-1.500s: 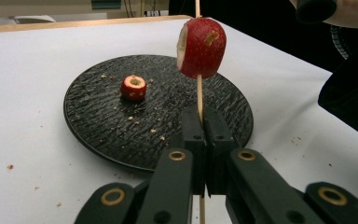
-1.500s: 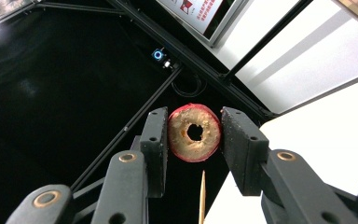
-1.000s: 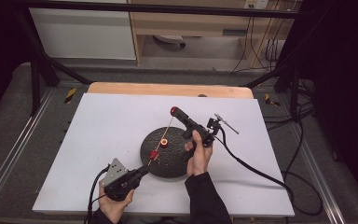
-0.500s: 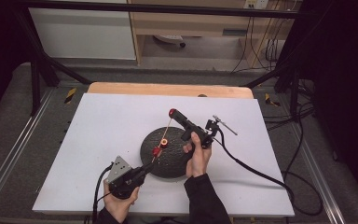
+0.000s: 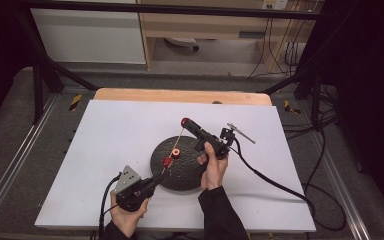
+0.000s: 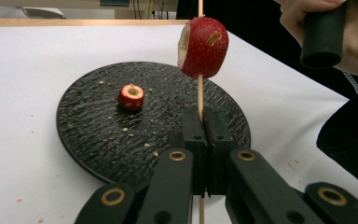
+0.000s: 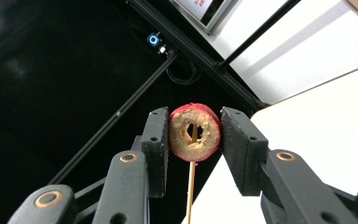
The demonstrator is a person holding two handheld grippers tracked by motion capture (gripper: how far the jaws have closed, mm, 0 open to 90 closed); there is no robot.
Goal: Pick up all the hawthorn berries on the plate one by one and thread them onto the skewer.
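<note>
A thin wooden skewer [image 5: 174, 152] slants up over the round black plate [image 5: 190, 175]. My left gripper [image 5: 152, 181] is shut on its lower end, and its jaws [image 6: 204, 116] pinch the stick. A red fruit piece [image 6: 203, 46] is threaded partway up the skewer [image 6: 199, 93]. My right gripper [image 5: 187, 123], held in a hand above the plate's far side, is shut on a cored red fruit [image 7: 194, 132]. The skewer's tip [image 7: 190, 186] sits in that fruit's hole. A third red fruit piece [image 6: 130, 96] lies on the plate [image 6: 88, 140].
Crumbs dot the plate and the white table top [image 5: 110, 135]. The right gripper's cable [image 5: 275, 182] trails across the table to the right. A wooden edge [image 5: 180, 95] runs along the far side, with black frame bars beyond.
My left gripper has shifted slightly right, toward the plate, with the skewer in it. The right gripper with its fruit has barely moved.
</note>
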